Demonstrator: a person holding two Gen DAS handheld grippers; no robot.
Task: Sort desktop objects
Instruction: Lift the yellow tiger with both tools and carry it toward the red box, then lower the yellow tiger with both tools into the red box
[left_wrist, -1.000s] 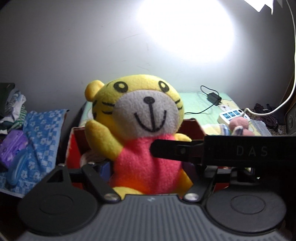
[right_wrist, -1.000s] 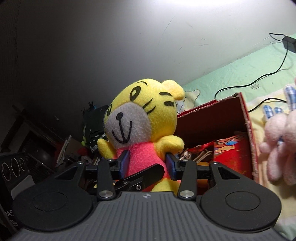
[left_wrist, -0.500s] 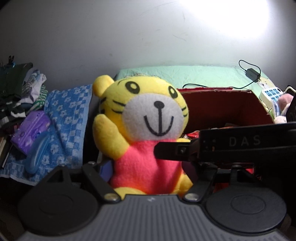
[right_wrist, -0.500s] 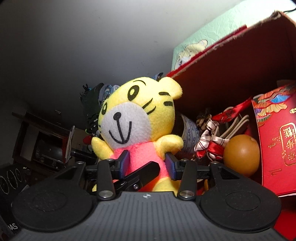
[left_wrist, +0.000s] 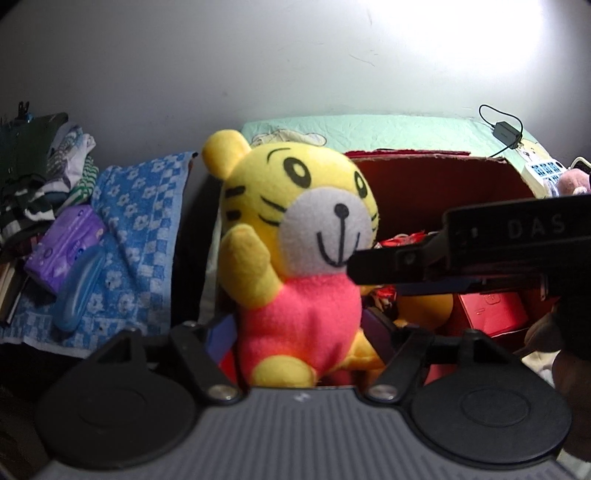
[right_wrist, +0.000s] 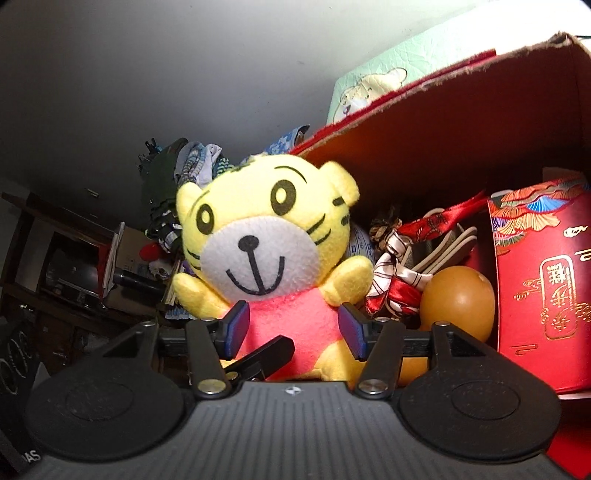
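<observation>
A yellow tiger plush (left_wrist: 295, 254) with a pink body sits upright at the left edge of a red cardboard box (left_wrist: 436, 177). It also shows in the right wrist view (right_wrist: 266, 254). My left gripper (left_wrist: 301, 332) stands around its pink body, fingers spread with small gaps beside it. My right gripper (right_wrist: 293, 328) also flanks the body, its blue pads (right_wrist: 236, 325) a little off the fabric. The right gripper crosses the left wrist view as a black bar (left_wrist: 480, 251).
The box holds an orange (right_wrist: 458, 302), a red gift box (right_wrist: 546, 295), and ribbons (right_wrist: 399, 273). A blue towel (left_wrist: 140, 229) with a purple pack (left_wrist: 62, 247) lies to the left. A power strip (left_wrist: 543, 171) and pink plush (left_wrist: 572, 182) lie at the far right.
Both grippers lowered with the plush to the box's edge. The fingers of both have spread apart, and the plush has turned and tilted slightly.
</observation>
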